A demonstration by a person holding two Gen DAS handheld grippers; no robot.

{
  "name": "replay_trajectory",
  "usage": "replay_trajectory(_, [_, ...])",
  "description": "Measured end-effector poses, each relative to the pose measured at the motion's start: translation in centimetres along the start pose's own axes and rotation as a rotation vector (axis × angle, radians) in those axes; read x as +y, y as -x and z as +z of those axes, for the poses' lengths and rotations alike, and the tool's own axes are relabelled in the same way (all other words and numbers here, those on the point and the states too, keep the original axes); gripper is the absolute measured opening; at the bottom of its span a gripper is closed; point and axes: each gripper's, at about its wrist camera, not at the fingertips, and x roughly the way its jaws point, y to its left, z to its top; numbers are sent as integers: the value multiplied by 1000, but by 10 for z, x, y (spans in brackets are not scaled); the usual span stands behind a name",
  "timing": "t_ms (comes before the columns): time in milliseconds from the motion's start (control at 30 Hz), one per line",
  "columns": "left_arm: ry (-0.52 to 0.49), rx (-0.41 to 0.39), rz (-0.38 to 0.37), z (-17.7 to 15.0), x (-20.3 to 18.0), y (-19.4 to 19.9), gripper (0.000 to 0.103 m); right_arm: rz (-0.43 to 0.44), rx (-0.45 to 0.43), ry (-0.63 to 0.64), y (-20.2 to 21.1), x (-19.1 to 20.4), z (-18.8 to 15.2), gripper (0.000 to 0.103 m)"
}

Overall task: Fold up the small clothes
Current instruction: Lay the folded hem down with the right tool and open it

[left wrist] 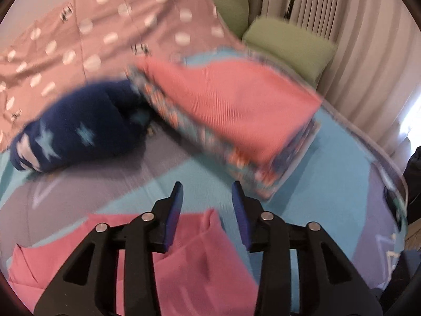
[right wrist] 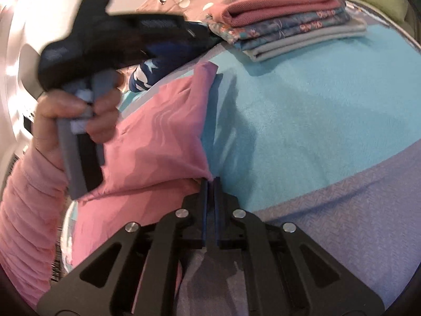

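A pink garment lies on the blue and lilac blanket right under my left gripper. That gripper stands open with nothing between its blue pads, and the cloth lies below them. In the right wrist view the same pink garment spreads to the left, its near corner ending at the tips of my right gripper. The right gripper is shut on that corner. A hand in a pink sleeve holds the left gripper's handle above the garment.
A stack of folded clothes sits farther back on the blanket, pink piece on top. A navy star-patterned bundle lies left of it. Pink polka-dot bedding, green cushions and a curtain lie beyond.
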Motion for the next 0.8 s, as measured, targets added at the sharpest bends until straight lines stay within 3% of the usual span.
replay_trajectory(133, [21,-88,45,-7,17,48,45,-1,-25,-10,11,-2,-3,8])
replay_trajectory(233, [67,-108,108,-49,51,87,46,46,-93,13,30,-8,-4,31])
replay_trajectory(300, [109,-112,171,-81,76,107,47,84,-112,49,36,-1,-1,34])
replay_trajectory(333, [150,-121,239,-108,96,122,48,96,-116,98,38,9,4,34])
replay_trajectory(400, [214,-118,320,-145,126,140,48,86,-120,184,36,30,13,24])
replay_trajectory(500, [398,-90,352,-200,180,166,48,54,-75,260,18,55,28,3])
replay_trajectory(567, [476,-73,418,-227,207,177,48,3,-40,284,1,66,37,2])
replay_trajectory(633, [501,-60,534,-248,224,183,48,-154,-12,304,-20,65,41,2])
replay_trajectory(667, [508,-16,597,-261,234,179,48,-291,12,312,-36,57,39,2])
replay_trajectory(700, [535,23,590,-272,245,174,52,-358,32,305,-49,48,38,1])
replay_trajectory(767, [626,-34,489,-282,260,186,52,-305,7,256,-48,35,38,0])
replay_trajectory(800, [652,-35,481,-284,266,190,52,-318,19,239,-44,33,40,0])
